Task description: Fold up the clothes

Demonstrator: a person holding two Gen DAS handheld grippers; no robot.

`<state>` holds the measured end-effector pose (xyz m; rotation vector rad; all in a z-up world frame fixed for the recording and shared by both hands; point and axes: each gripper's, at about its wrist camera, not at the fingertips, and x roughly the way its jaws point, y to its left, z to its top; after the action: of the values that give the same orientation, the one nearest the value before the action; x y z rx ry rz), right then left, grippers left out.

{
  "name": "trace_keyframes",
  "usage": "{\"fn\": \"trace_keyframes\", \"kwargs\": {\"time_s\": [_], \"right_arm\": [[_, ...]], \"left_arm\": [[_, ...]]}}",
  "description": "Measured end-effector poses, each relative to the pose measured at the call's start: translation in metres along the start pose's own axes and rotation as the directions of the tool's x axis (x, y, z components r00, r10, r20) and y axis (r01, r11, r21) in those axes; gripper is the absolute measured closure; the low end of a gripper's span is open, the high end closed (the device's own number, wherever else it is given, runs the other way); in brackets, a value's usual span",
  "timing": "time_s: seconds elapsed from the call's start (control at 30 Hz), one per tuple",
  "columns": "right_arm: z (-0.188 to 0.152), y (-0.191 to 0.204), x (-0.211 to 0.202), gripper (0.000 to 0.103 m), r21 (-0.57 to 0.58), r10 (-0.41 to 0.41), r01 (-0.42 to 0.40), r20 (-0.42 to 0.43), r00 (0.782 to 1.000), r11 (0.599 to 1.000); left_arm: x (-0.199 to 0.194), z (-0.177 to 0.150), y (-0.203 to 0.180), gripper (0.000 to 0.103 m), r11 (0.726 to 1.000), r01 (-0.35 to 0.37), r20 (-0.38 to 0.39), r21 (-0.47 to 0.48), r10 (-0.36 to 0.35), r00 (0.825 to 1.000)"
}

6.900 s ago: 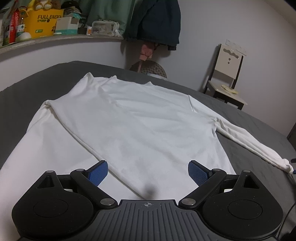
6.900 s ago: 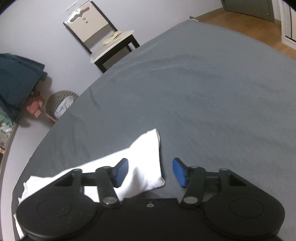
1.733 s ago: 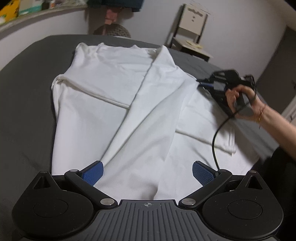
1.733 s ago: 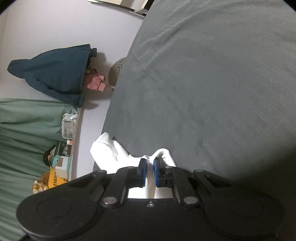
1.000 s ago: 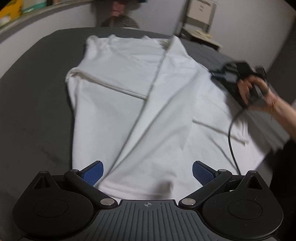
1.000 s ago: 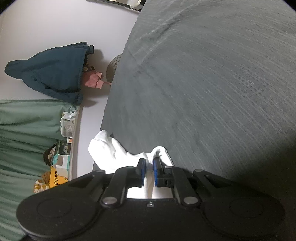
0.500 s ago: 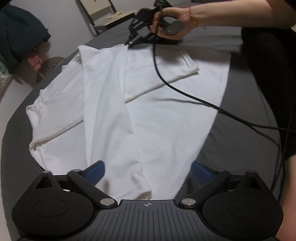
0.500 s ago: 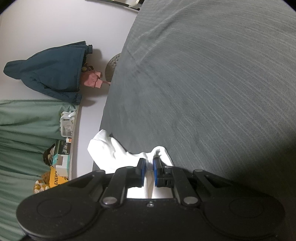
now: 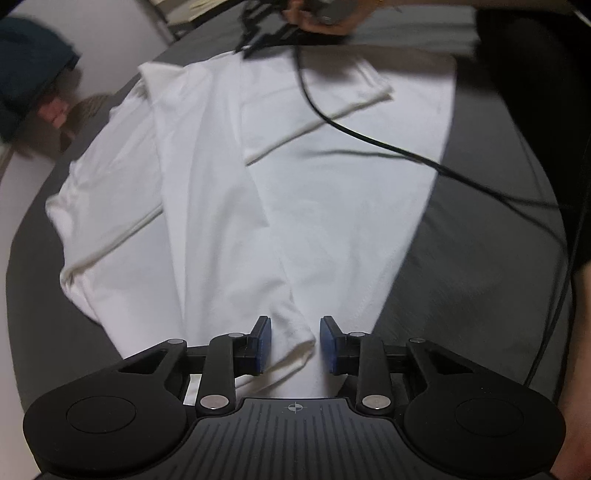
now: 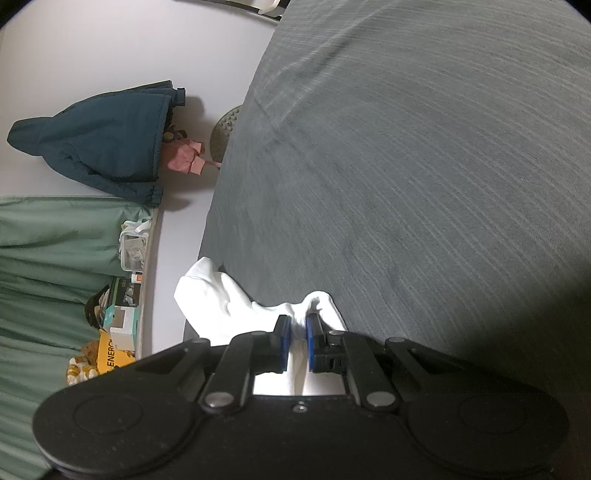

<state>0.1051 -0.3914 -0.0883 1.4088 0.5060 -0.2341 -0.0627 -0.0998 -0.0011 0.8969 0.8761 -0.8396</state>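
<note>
A white long-sleeved shirt (image 9: pixel 325 192) lies spread on the grey bed cover, its right side folded over the middle. One sleeve (image 9: pixel 207 192) runs down the shirt towards me, and its cuff (image 9: pixel 291 332) sits between my left gripper's (image 9: pixel 294 343) blue pads. That gripper is open but narrowed, with a small gap on the right side. In the right wrist view, my right gripper (image 10: pixel 295 341) is shut on a bunched fold of the shirt (image 10: pixel 221 299). At the far end of the shirt a person's hand (image 9: pixel 325 18) holds that gripper, blurred.
A black cable (image 9: pixel 369 136) trails from the far gripper across the shirt and off to the right. The grey bed cover (image 10: pixel 424 166) stretches wide. A dark jacket (image 10: pixel 99 144) hangs on the wall; a shelf with boxes (image 10: pixel 122 321) runs along the bed's left edge. A dark-clothed person (image 9: pixel 546 92) is at right.
My left gripper has moved forward onto the sleeve cuff, and its fingers have closed most of the way around it. The right gripper still holds its fold and has barely moved.
</note>
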Motion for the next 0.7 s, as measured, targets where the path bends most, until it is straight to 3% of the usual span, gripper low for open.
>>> {"fn": "trace_keyframes", "kwargs": {"time_s": [0.1, 0.3, 0.5, 0.7], "right_arm": [[0.001, 0.0, 0.0, 0.095, -0.001, 0.0, 0.0, 0.0, 1.0, 1.0], [0.0, 0.0, 0.0, 0.095, -0.001, 0.0, 0.0, 0.001, 1.0, 1.0], [0.001, 0.0, 0.0, 0.095, -0.001, 0.0, 0.0, 0.001, 1.0, 1.0], [0.001, -0.001, 0.001, 0.095, 0.006, 0.001, -0.001, -0.003, 1.0, 1.0]], "left_arm": [[0.0, -0.003, 0.005, 0.073, 0.999, 0.004, 0.002, -0.049, -0.004, 1.0], [0.005, -0.011, 0.018, 0.098, 0.985, 0.035, 0.002, -0.168, -0.035, 0.999], [0.001, -0.016, 0.029, 0.099, 0.968, 0.048, 0.024, -0.247, -0.044, 0.999], [-0.024, -0.019, 0.047, 0.099, 0.942, 0.083, 0.102, -0.326, -0.053, 0.993]]}}
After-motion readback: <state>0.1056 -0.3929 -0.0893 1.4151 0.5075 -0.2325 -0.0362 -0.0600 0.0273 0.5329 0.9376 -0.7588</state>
